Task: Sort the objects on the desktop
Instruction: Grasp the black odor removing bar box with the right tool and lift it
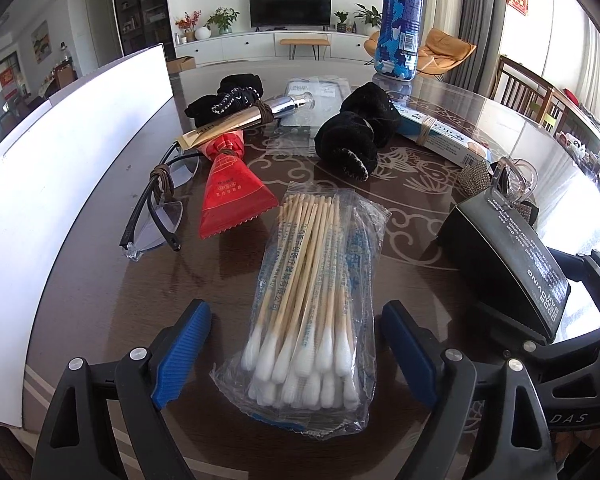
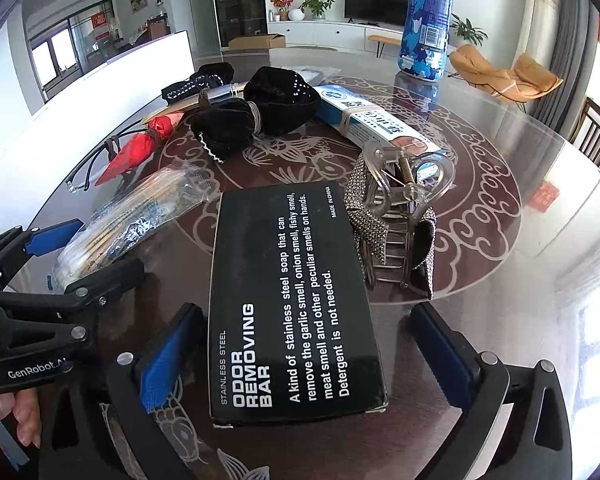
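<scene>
A clear pack of cotton swabs (image 1: 312,296) lies on the dark patterned table (image 1: 404,216), between the blue pads of my left gripper (image 1: 296,356). Its jaws are open, with a gap on each side of the pack. In the right wrist view a black box (image 2: 292,300) printed "ODOR REMOVING BAR" lies flat between the wide-open jaws of my right gripper (image 2: 306,360); neither pad presses on it. The swab pack (image 2: 132,216) and the left gripper (image 2: 40,280) show to the box's left.
Behind lie glasses (image 1: 156,212), a red packet (image 1: 232,196), a metallic tube (image 1: 236,122), black velvet hair ties (image 1: 352,136), a long blue-white carton (image 1: 440,136) and a tall blue camouflage bottle (image 1: 398,20). A rhinestone claw clip (image 2: 404,216) sits beside the box. A white panel (image 1: 60,160) borders the left.
</scene>
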